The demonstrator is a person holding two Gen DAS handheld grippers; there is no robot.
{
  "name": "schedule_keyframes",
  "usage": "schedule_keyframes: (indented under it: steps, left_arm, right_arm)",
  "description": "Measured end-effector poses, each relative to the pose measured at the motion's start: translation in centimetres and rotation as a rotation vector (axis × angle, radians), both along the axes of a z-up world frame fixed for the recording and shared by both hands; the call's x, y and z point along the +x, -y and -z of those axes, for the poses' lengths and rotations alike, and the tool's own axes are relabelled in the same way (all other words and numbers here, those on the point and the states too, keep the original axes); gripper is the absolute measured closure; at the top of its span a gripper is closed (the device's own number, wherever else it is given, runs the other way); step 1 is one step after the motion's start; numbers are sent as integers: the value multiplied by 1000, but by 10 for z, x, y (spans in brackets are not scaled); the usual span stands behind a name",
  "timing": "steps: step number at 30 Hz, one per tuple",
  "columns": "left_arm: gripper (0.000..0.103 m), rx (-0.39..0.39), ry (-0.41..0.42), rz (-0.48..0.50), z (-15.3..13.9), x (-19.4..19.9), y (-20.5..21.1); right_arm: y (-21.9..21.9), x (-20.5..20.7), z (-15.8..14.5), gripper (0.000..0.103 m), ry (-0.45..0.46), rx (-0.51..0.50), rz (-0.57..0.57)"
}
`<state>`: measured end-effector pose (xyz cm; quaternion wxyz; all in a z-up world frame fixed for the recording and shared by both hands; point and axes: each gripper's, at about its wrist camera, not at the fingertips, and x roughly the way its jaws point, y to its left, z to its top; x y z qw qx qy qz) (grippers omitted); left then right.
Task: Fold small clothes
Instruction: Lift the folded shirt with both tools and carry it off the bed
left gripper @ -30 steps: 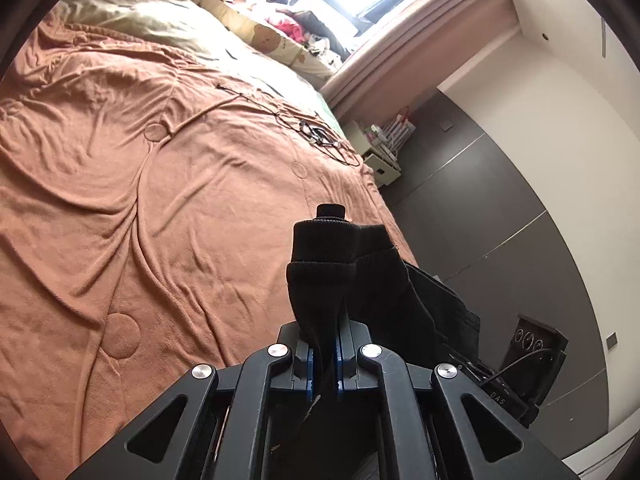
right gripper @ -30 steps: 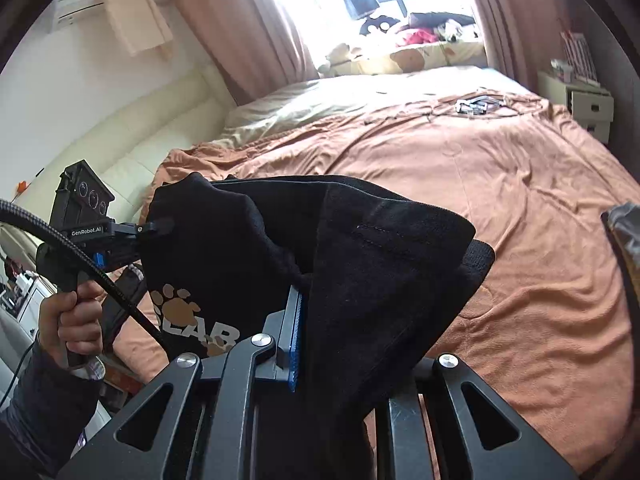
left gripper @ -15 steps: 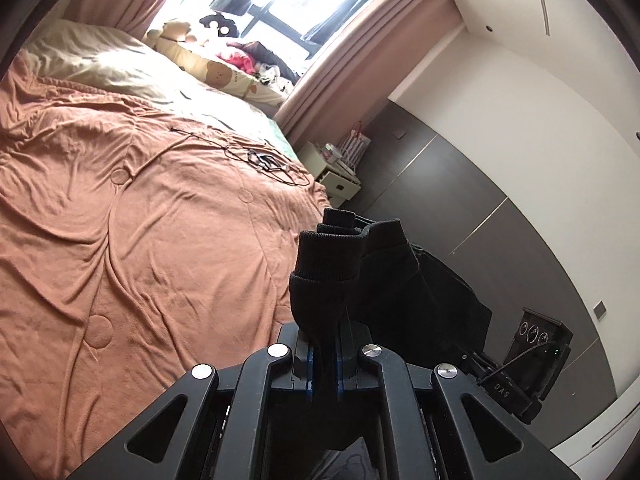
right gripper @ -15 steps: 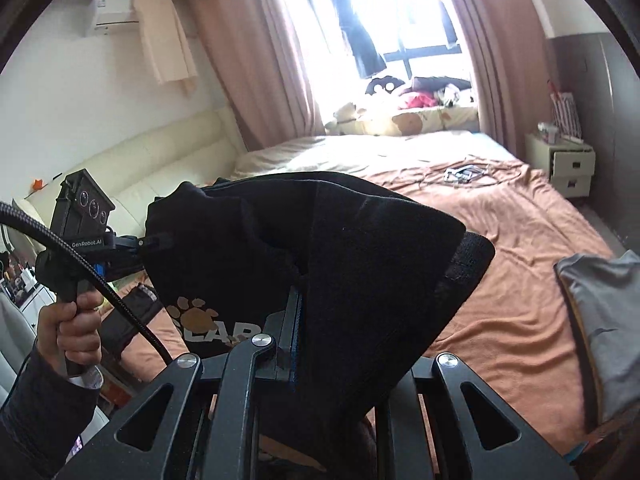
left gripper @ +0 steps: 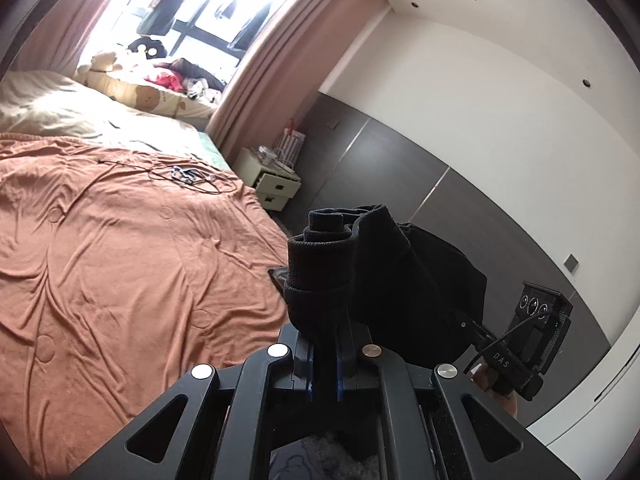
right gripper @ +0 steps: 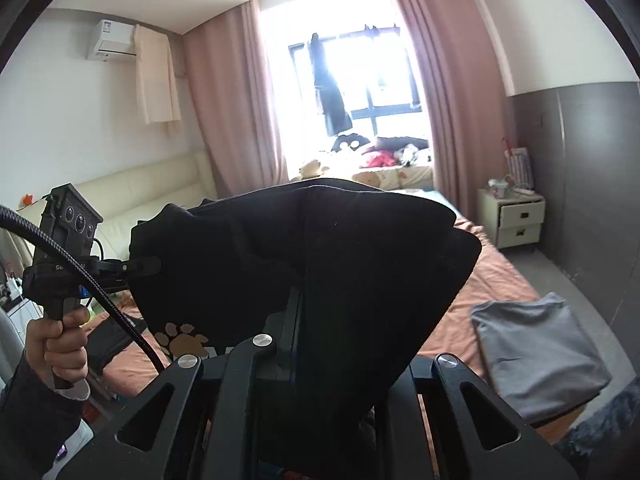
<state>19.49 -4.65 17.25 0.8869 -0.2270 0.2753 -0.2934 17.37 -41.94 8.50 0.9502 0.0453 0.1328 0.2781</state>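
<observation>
Fingers [left gripper: 298, 354] of both grippers pinch one black garment [right gripper: 320, 248], left [left gripper: 324, 360] and right [right gripper: 296, 320].

Bed [left gripper: 120, 272] covered by a rust-orange blanket [left gripper: 132, 240], wrinkled, with round stitched dimples. Landmark = the tangle of thin dark cables [left gripper: 188, 174] lying on the blanket. Beyond the cables, toward the window: pale beige sheet [left gripper: 60, 116], then a bear-print cushion [left gripper: 148, 98] along the bed's far end, with soft toys [left gripper: 102, 62] and loose clothes on it. Well on the near side of the cables, at the bed's near corner: a folded grey garment [right gripper: 536, 352] flat on the blanket.
</observation>
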Motion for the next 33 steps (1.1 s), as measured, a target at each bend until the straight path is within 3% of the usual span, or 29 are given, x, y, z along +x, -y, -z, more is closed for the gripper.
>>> schedule_keyframes:
  steps: [8,17,27,33]
  left_arm:
    - [96,14,64,151,-26,-4,66]
    - [96,31,86,263,-50,27,154]
    - [96,13,66,391,-56,81,255]
    - [96,18,29,452,-45,122,301]
  right_arm:
    - [42,-37,-17,93,52,-32,88]
    - [76,-56,-32,93,106,-31,219]
    - [58,-32,-21,93,98,-33,363]
    - [43,-20,-23,93,56,-38,443]
